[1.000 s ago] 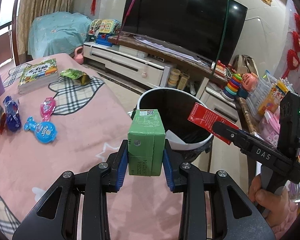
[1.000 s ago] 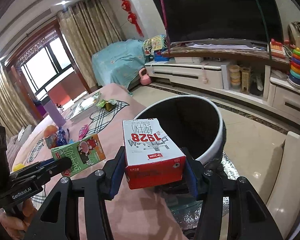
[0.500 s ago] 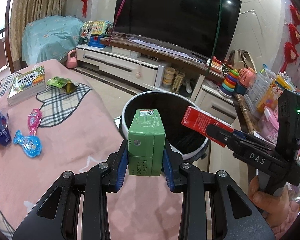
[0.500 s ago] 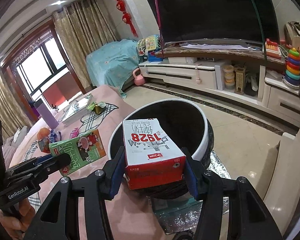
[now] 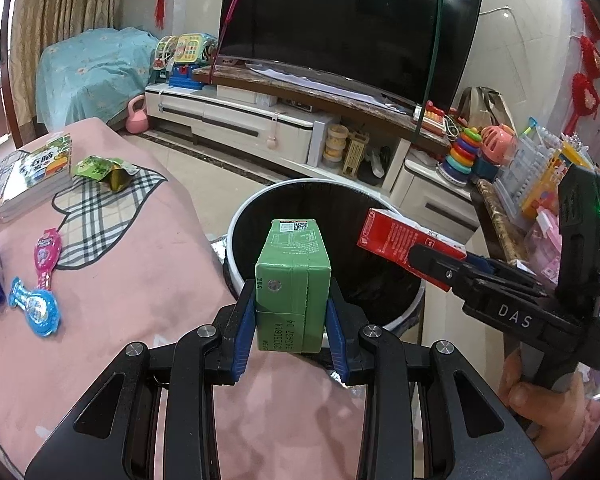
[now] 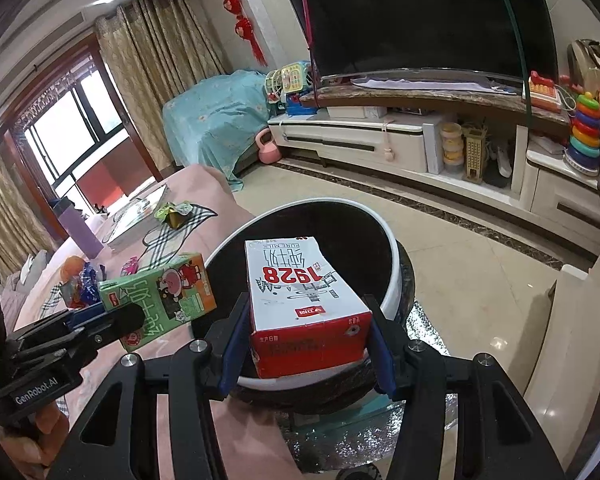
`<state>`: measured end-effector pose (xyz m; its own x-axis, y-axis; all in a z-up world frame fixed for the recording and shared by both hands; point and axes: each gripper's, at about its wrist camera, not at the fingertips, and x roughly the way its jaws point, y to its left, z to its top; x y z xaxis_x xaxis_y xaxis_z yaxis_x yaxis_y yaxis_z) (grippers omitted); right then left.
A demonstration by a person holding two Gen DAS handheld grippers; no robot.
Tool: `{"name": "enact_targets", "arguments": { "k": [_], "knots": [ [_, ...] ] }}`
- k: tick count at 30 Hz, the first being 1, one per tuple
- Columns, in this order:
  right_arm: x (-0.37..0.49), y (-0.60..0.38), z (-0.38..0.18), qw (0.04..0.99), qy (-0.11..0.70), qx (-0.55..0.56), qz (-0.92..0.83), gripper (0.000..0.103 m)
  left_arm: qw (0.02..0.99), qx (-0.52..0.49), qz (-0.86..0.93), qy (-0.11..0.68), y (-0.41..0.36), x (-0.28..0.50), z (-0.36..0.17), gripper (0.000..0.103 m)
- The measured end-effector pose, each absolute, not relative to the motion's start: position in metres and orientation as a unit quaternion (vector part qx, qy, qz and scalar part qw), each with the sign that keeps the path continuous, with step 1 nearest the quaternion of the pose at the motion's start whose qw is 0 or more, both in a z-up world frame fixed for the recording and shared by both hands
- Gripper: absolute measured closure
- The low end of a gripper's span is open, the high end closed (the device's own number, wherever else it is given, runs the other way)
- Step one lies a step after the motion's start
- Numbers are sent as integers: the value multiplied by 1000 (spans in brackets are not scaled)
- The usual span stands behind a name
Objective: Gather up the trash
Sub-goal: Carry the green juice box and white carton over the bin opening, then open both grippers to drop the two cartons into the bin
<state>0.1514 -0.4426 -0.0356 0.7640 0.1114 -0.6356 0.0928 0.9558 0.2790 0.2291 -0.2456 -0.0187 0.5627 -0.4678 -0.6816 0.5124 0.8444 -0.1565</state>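
My left gripper (image 5: 291,312) is shut on a green drink carton (image 5: 294,280) and holds it over the near rim of the white-rimmed black trash bin (image 5: 236,224). My right gripper (image 6: 306,344) is shut on a red and white "1928" milk carton (image 6: 300,300), held over the same bin (image 6: 392,276). The right gripper and its red carton (image 5: 404,240) show at the right of the left wrist view; the left gripper and green carton (image 6: 160,296) show at the left of the right wrist view.
The pink tablecloth (image 5: 120,288) carries a green wrapper (image 5: 104,168), a book stack (image 5: 36,172), and pink (image 5: 46,252) and blue (image 5: 34,306) candy packets. A TV stand (image 5: 260,120) and toy shelves (image 5: 540,176) lie beyond the bin.
Both grippers have moved forward with their cartons, from beside the bin's rim to over its opening. The bin looks closer and lower in both views.
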Motion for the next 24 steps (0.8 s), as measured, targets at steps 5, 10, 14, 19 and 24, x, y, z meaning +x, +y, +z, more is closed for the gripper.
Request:
{"name": "enact_targets", "arguments": {
  "k": [5,10,14,19,24],
  "knots": [
    [159,-445,-37,926,350,145,3,49,882,30,-276,381,-251,237,-23,72],
    [167,-449,-41,922,358,144,3,49,880,33,-277,386,-255,241,-27,72],
    [171,-450,-43,921,363,142,2,49,878,33,-276,390,-256,244,-30,72],
    [177,-451,-44,919,368,140,2,49,877,33,-276,391,-258,247,-31,72],
    [182,-451,-45,918,371,137,0,49,876,31,-278,394,-258,249,-32,72]
  ]
}}
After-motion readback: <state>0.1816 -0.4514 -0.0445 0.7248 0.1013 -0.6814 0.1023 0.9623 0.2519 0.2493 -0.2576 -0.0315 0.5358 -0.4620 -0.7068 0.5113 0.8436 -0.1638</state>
